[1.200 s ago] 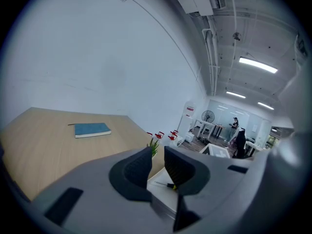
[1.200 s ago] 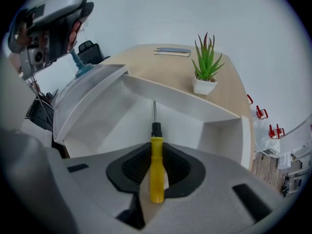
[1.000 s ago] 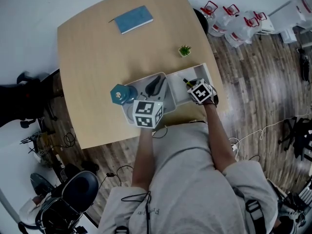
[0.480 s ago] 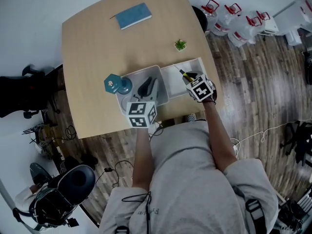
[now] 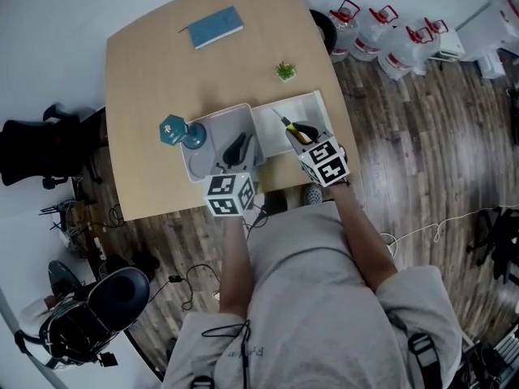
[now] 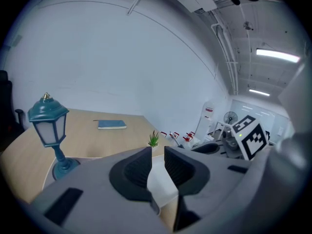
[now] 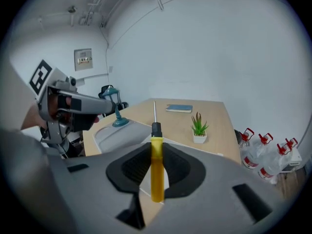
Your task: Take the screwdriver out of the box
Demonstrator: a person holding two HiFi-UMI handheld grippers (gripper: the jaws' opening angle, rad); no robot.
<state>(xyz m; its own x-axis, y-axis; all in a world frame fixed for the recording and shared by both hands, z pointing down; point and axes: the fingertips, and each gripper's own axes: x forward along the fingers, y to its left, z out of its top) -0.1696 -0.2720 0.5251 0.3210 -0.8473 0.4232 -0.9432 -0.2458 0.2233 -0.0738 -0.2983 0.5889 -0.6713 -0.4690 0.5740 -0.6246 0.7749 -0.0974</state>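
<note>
**One screwdriver in the right gripper, above the box but not yet clear of it**

The right gripper (image 7: 157, 150) is clamped on the yellow handle of the screwdriver (image 7: 156, 177), one pad on each side. In the head view the tool hangs over the near right part of the white box (image 5: 270, 133). It looks to be above the box's floor, but it is still inside the outline of the walls.

My reading is that the lift-out is the step in hand: the pick is made and the removal is unfinished. The next move calls for carrying the tool sideways past the rim. It can then be set on bare table (image 5: 154, 63), with the grip kept firm so the handle does not slip between the pads.

The screwdriver's long axis runs along the gripper's own line of sight. The butt of the handle is nearest the person. The black collar and steel shaft (image 7: 154, 112) point away across the table, roughly toward the blue book (image 5: 215, 27) and a little left of the potted plant (image 5: 285, 71).

The left gripper (image 6: 157, 155) sits at the near rim of the neighbouring white tray (image 5: 207, 151). Its jaws are close together with a white edge between them, apparently pinching that rim to steady it. A teal lantern (image 5: 176, 130) stands just beside the tray.
</note>
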